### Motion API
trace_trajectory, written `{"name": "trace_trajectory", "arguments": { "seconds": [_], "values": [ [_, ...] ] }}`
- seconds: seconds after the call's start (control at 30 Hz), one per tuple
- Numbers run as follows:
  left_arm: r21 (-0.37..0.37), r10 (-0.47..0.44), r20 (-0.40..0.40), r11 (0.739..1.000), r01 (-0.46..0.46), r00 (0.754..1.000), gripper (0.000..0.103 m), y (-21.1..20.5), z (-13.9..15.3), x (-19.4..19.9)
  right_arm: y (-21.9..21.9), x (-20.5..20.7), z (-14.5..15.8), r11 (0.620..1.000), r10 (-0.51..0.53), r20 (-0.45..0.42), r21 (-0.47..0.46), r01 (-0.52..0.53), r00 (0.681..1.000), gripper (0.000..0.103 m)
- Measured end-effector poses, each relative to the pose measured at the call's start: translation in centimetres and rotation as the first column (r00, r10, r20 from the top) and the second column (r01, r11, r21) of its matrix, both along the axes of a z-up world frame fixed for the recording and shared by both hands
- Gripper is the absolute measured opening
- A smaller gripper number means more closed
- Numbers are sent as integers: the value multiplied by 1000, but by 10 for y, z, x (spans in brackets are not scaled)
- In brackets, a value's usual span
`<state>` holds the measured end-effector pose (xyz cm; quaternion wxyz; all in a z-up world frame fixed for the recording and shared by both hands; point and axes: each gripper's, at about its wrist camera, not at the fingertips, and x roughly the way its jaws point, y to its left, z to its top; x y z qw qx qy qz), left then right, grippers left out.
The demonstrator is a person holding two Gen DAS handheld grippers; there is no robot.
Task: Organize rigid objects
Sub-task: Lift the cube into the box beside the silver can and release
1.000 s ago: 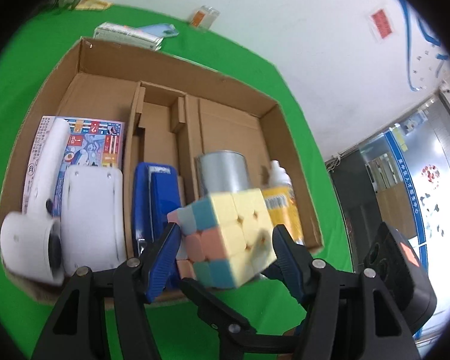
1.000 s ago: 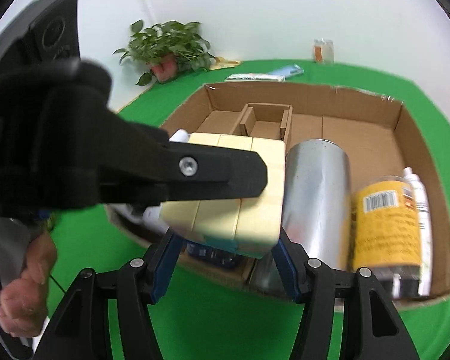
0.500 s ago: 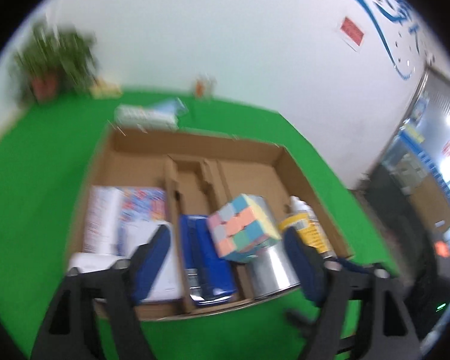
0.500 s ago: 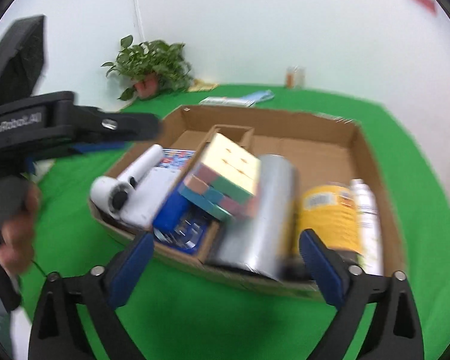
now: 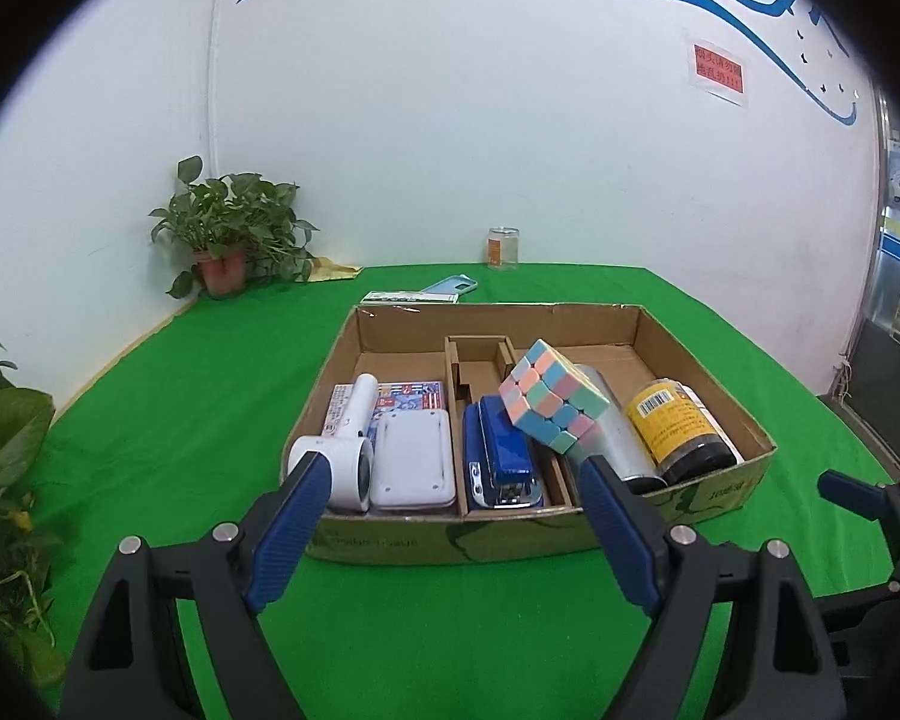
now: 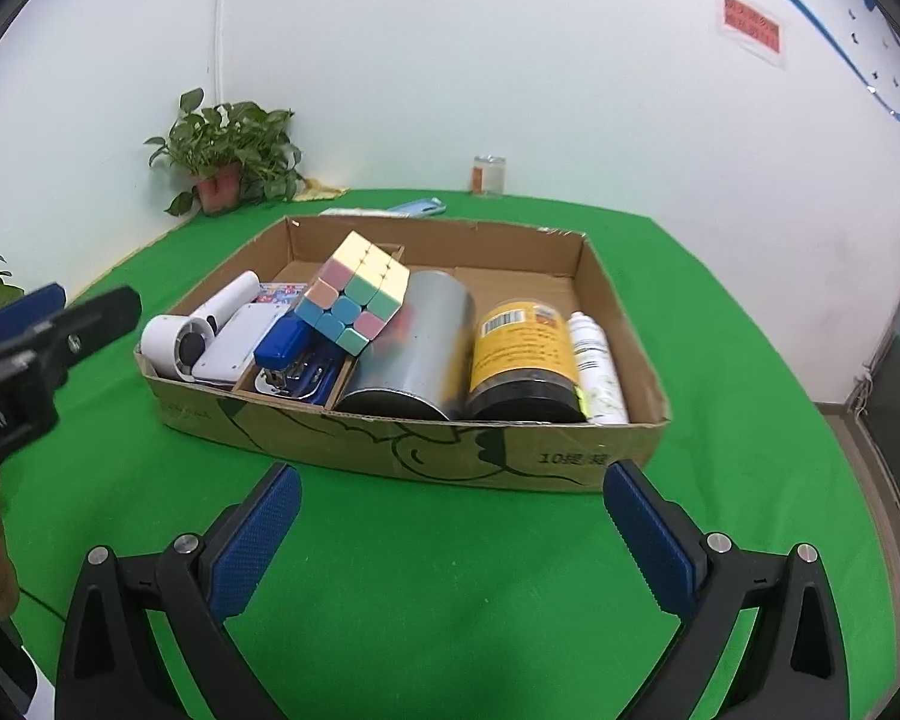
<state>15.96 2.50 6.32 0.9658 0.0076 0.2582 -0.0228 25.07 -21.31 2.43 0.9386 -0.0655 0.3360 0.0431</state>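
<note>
A pastel puzzle cube [image 5: 551,395] rests tilted in the cardboard box [image 5: 510,534], leaning on the blue stapler [image 5: 506,457] and the silver can [image 5: 618,438]. It also shows in the right wrist view [image 6: 354,293]. The box [image 6: 426,450] also holds a white handheld fan [image 5: 345,450], a white flat case [image 5: 413,459], a yellow-labelled jar [image 5: 678,429] and a white bottle [image 6: 594,369]. My left gripper [image 5: 450,510] is open and empty in front of the box. My right gripper [image 6: 450,531] is open and empty, further back from the box.
The box stands on a green cloth table [image 6: 450,570]. Potted plants [image 5: 228,246] stand at the back left and the near left. A glass jar [image 5: 503,248], a blue phone case [image 5: 453,285] and a flat packet lie behind the box. A white wall rises behind.
Both grippers let go of the cube and opened. Both pulled back from the box. The cube now rests tilted on the stapler and the silver can.
</note>
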Motion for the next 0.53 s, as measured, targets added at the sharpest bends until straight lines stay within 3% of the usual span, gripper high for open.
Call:
{"name": "trace_trajectory", "arguments": {
  "seconds": [0.13,0.2,0.4,0.53],
  "values": [
    [-11,12,11,1000,-11,1000,84,-3,1,-15,1,-25,14,1000,-2,43,-18,2,999,102],
    [-24,-4,-23,1000,3,1000,84,-6,-2,-19,-1,-37,18,1000,-3,55,-22,4,998,102],
    [-48,-14,-47,999,12,999,84,-10,-12,-30,-1,-56,16,999,6,65,-33,-4,998,102],
    [-14,23,-46,1000,-24,999,84,-10,-17,-31,-3,-62,9,1000,-2,59,-31,3,998,102]
  ]
}}
